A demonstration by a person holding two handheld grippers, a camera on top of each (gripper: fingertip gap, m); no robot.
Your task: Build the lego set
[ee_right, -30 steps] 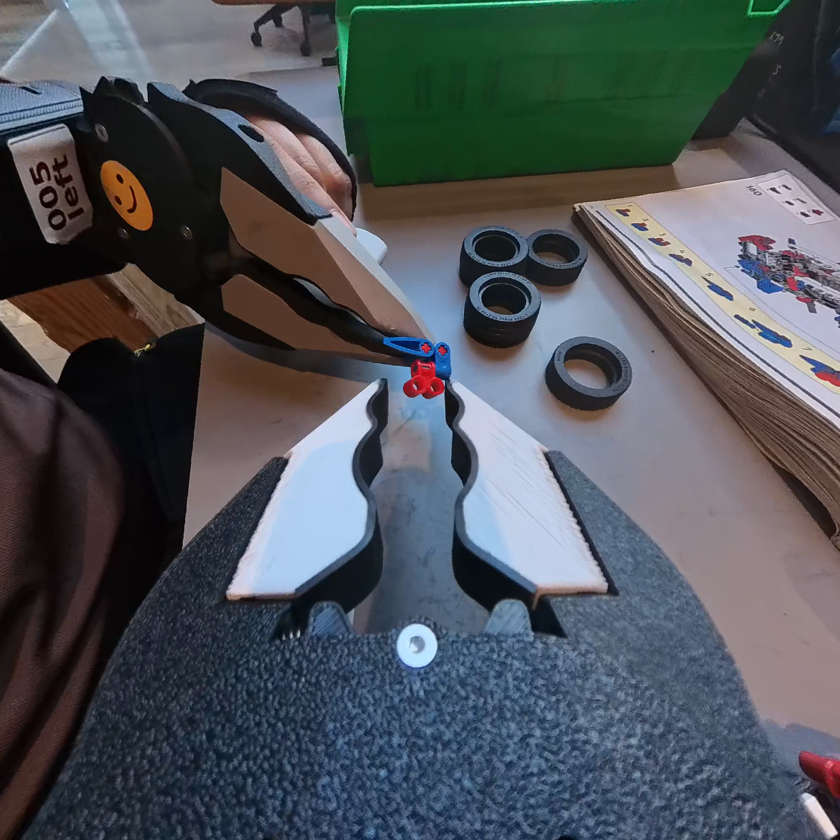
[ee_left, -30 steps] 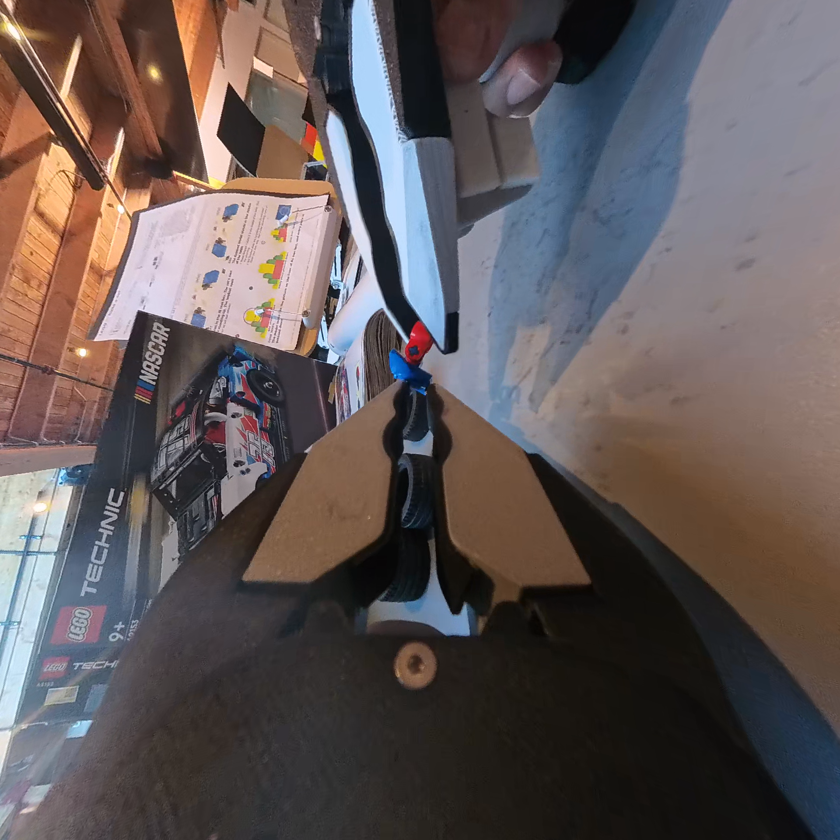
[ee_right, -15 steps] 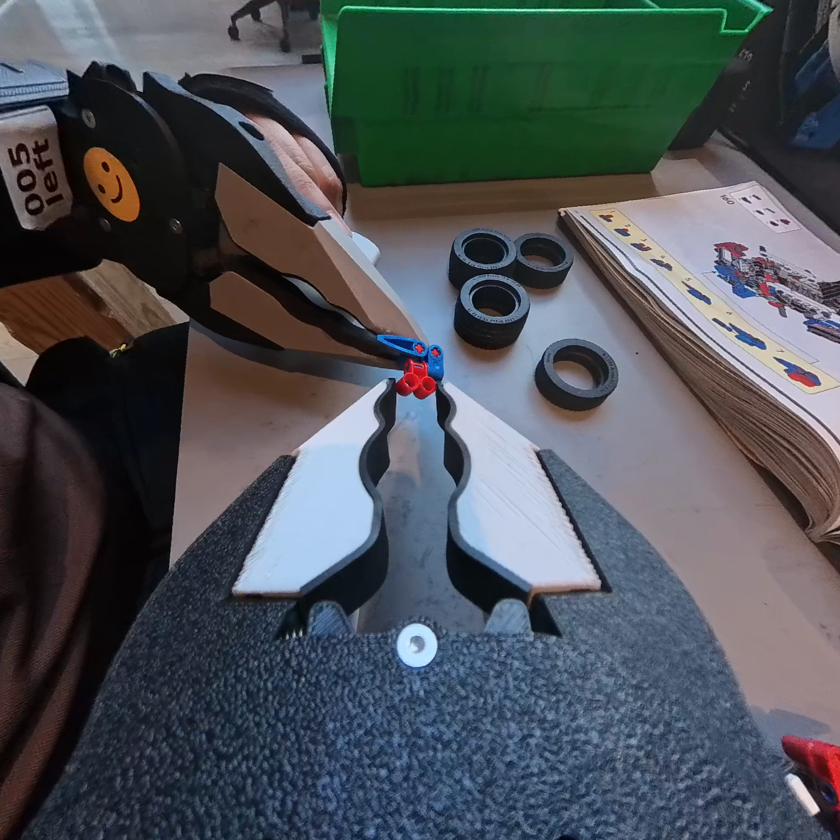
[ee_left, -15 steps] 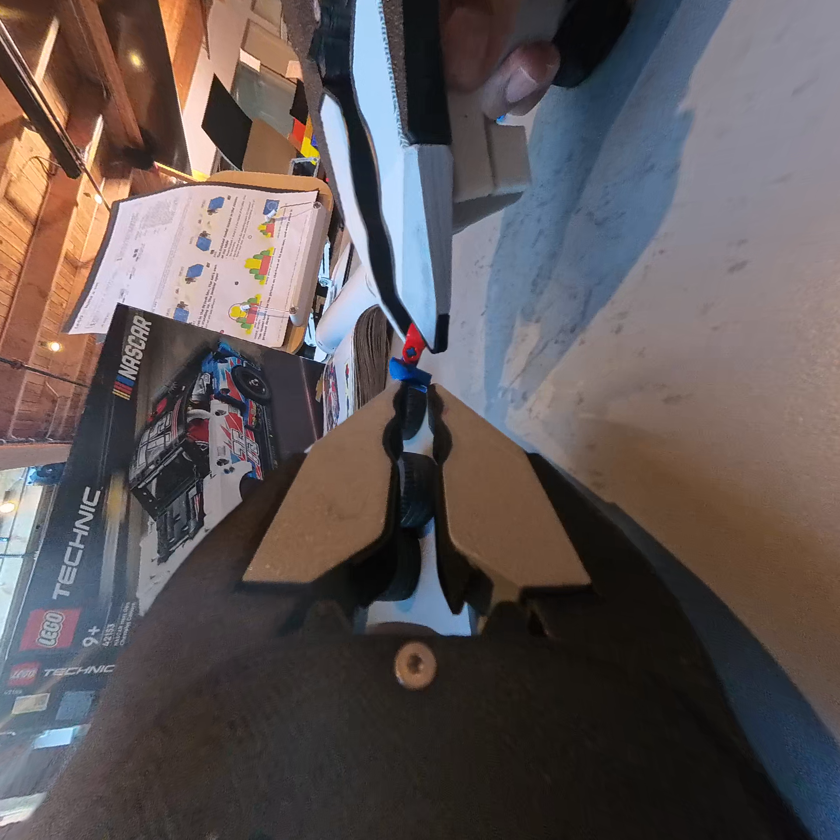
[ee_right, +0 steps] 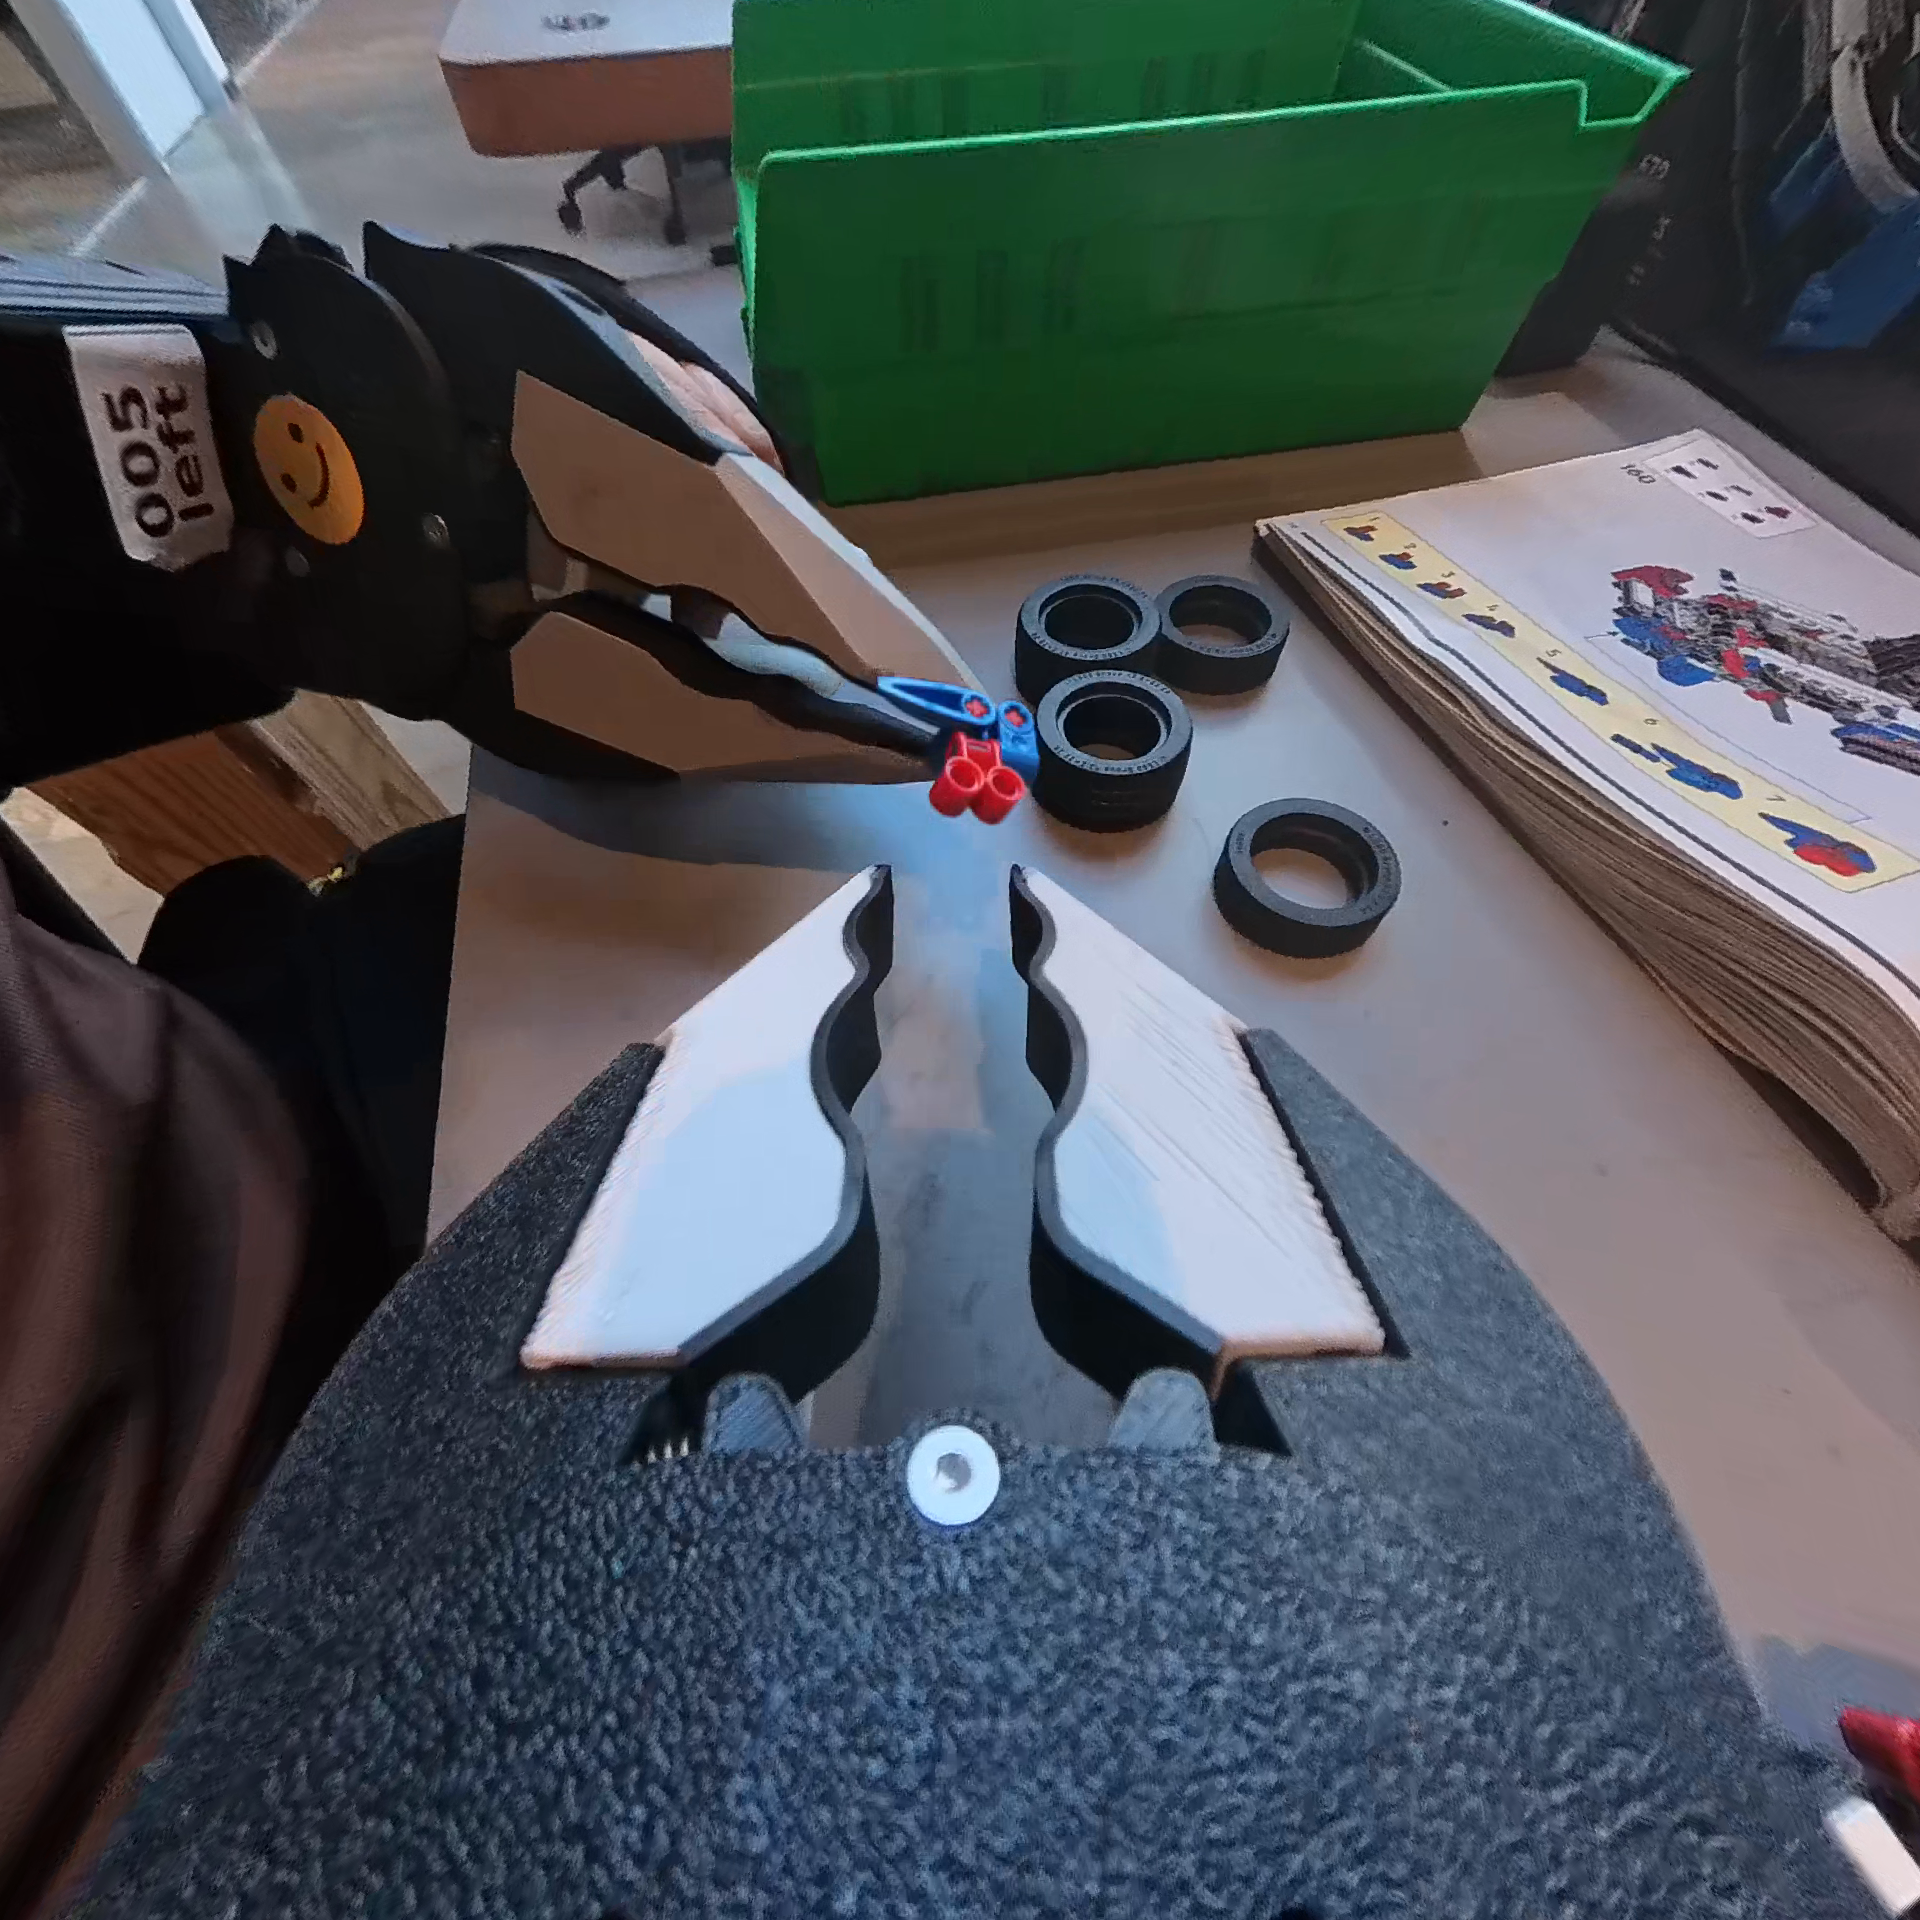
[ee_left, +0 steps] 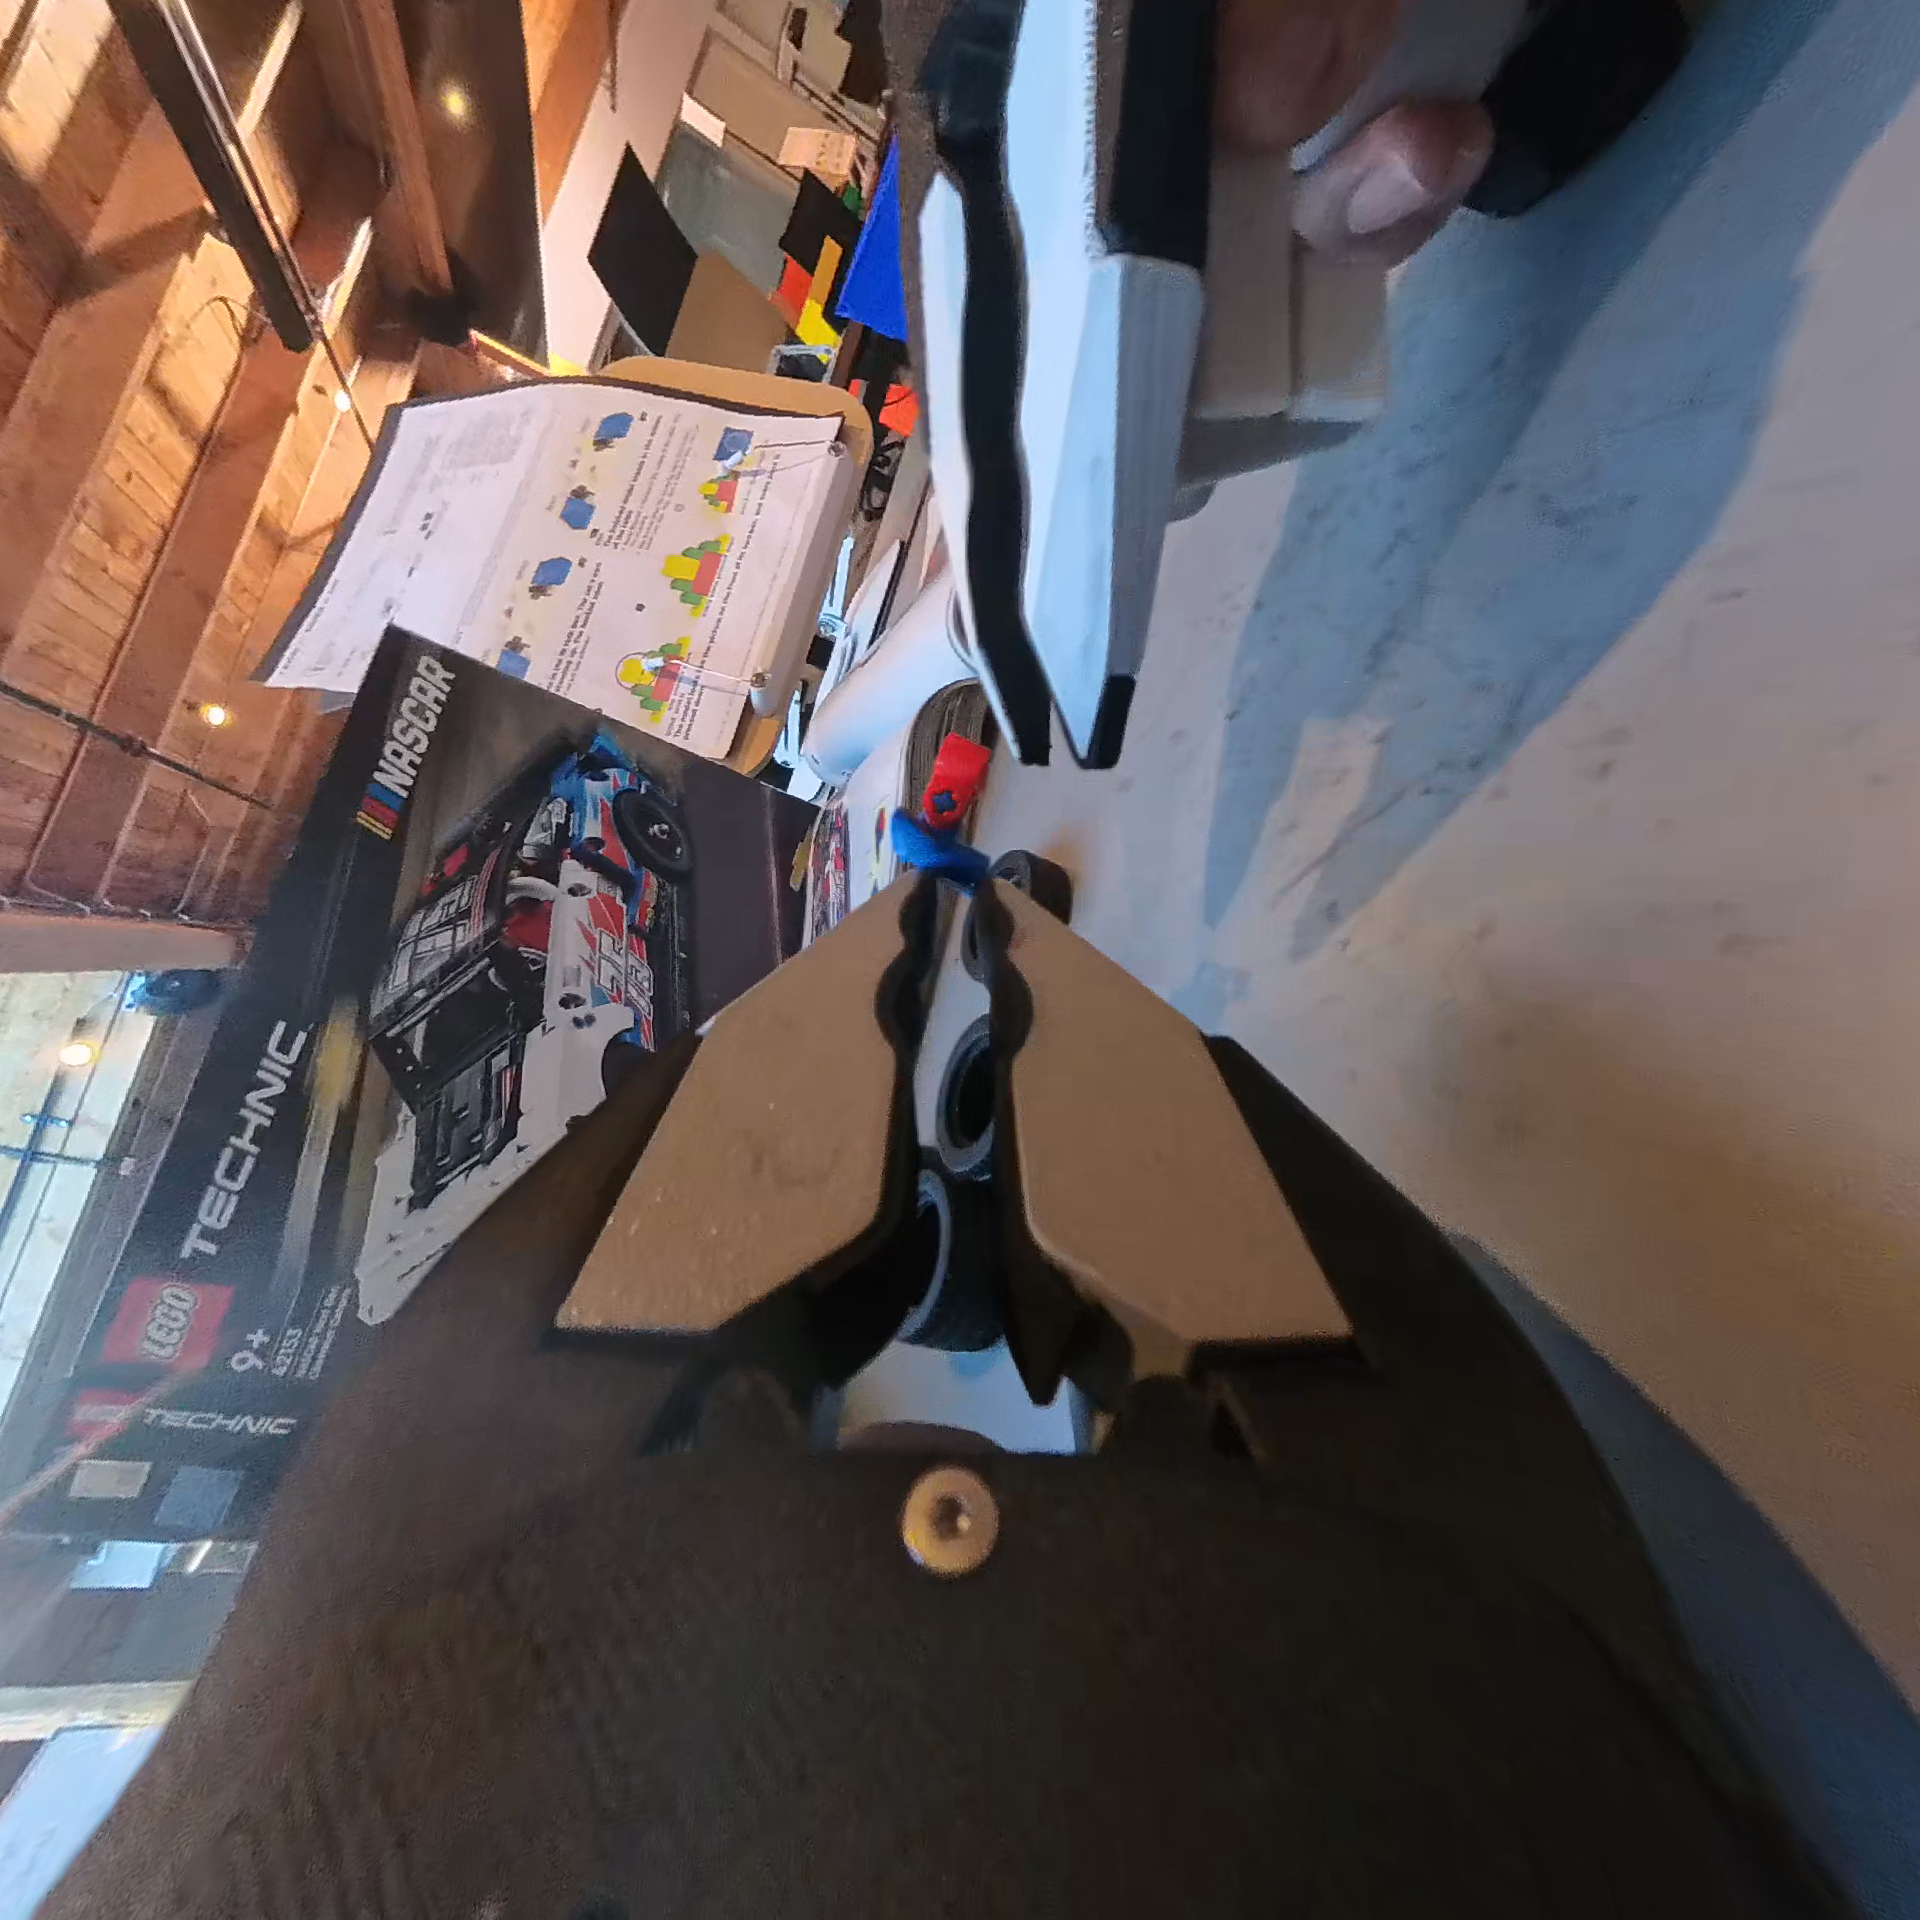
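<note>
Left hand-held gripper (ee_right: pixel 914 732) clamped on blue liftarm (ee_right: pixel 935 698) bearing red connector (ee_right: pixel 975 787); right hand-held gripper (ee_right: pixel 951 888), fingers apart and empty, best closing squarely on the connector.

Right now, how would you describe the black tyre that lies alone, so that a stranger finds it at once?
Start at the green bin at the back of the table, then come toward the open instruction book. Three tyres crowd together; the lone tyre lies flat nearer the camera, beside the book, touching nothing.
</note>
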